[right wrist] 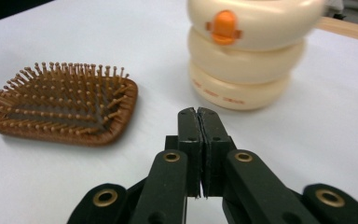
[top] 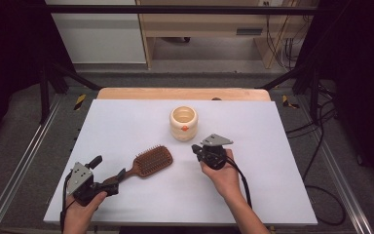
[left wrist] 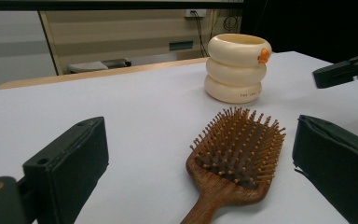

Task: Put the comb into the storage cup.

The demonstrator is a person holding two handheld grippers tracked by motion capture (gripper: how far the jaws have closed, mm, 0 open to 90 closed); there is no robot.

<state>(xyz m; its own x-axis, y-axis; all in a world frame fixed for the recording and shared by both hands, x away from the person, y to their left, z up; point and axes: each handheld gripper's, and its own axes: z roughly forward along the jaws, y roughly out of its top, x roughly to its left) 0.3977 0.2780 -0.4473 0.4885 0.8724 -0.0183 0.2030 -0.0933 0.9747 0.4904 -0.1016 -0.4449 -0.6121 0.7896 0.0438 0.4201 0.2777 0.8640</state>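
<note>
— How many things lie on the desk (top: 126, 126)?
— Two: one wooden hairbrush (top: 151, 162) and one cream ribbed cup (top: 183, 122) with one orange badge.
— And tools?
— Two: one left gripper (top: 108, 175), one right gripper (top: 195, 148).

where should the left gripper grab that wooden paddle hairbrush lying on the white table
Grip the brown wooden paddle hairbrush by its narrow handle, not the wide bristled head. It lies flat, bristles up, with the handle pointing toward the left gripper, whose jaws stand open on either side of it. Come in low from the handle end and close across the handle's sides; the head looks too broad and its bristles give no firm surface.
</note>
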